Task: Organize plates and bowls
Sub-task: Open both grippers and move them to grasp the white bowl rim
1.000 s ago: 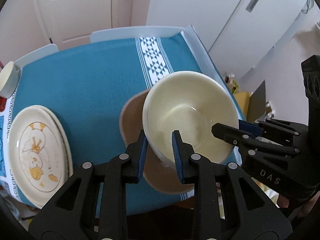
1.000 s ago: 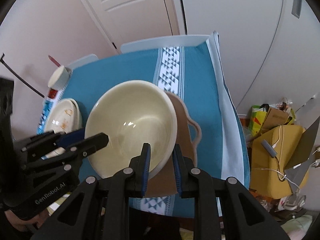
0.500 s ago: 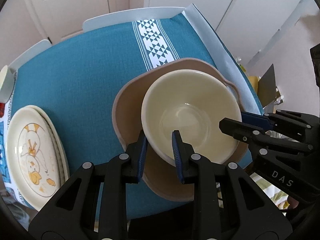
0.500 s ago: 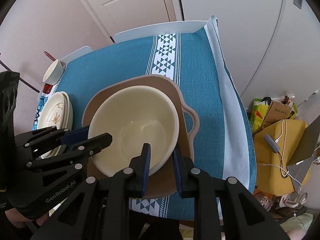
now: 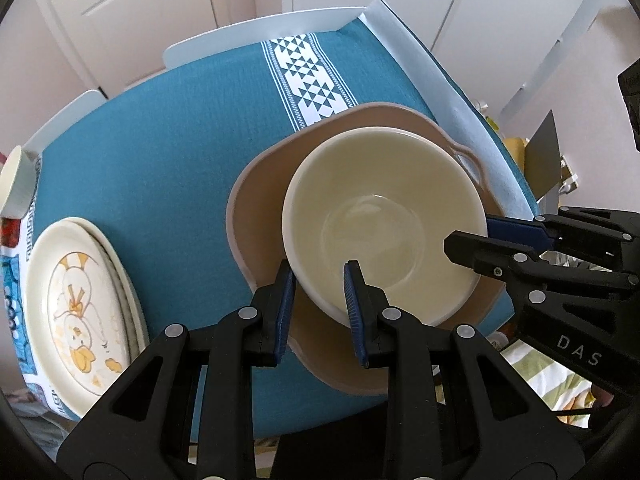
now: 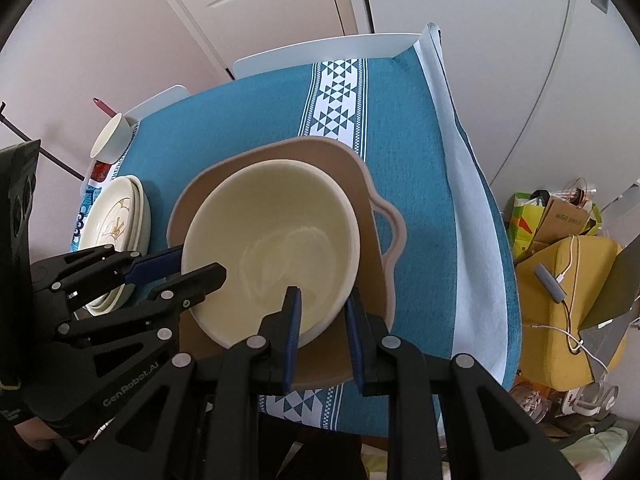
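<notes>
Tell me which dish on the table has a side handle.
The brown dish under the cream bowl; its looped handle sticks out. The duck plates have none.

left tongs (image 5: 318, 300): black, blue pads, silver screws | right tongs (image 6: 322, 320): same, "DAS" marking

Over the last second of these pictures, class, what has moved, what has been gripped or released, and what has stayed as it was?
The cream bowl, held at its rim by the left gripper and the right gripper, has come down toward the tan tray, which now shows all round it. Whether it rests there yet is unclear. Nothing was released. The duck plates, the cup and the blue cloth stayed put.
</notes>
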`<state>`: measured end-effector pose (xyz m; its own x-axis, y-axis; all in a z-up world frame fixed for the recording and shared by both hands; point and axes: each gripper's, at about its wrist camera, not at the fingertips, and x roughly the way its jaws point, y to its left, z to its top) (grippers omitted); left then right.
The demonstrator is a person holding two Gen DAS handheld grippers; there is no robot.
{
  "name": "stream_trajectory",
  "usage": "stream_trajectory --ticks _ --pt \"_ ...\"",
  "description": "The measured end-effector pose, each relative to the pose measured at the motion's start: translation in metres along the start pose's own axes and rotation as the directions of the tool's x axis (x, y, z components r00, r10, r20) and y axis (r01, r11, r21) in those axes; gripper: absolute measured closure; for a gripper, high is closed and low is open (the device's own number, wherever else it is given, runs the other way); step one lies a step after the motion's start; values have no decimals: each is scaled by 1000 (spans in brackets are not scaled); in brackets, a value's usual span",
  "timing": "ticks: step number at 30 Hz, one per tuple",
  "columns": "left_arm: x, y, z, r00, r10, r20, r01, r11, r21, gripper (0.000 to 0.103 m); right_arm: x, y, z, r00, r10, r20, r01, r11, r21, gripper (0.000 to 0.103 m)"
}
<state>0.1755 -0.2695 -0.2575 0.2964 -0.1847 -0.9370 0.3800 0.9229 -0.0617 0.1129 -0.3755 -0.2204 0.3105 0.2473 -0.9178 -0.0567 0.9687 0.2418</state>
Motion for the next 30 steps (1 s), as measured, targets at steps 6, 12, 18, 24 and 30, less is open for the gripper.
stream_trajectory --ticks 6,12,18,24,30 --pt "-13 -4 -2 999 26 30 -27 999 23 81 -15 -2 -2 1000 -1 27 1 1000 14 83" --pt "-36 -7 0 996 27 79 -29 999 27 81 -39 3 -1 997 -6 74 7 1000 -17 83" --pt "-74 5 -5 985 78 154 -74 997 -31 5 -59 6 5 995 -2 98 6 999 -37 70" --pt "-120 42 -18 955 181 237 -147 977 -156 0 -76 22 21 986 57 154 -37 991 -129 11" --pt "-167 121 -33 915 294 275 -183 912 -367 0 -89 71 66 964 140 228 -78 962 -260 1"
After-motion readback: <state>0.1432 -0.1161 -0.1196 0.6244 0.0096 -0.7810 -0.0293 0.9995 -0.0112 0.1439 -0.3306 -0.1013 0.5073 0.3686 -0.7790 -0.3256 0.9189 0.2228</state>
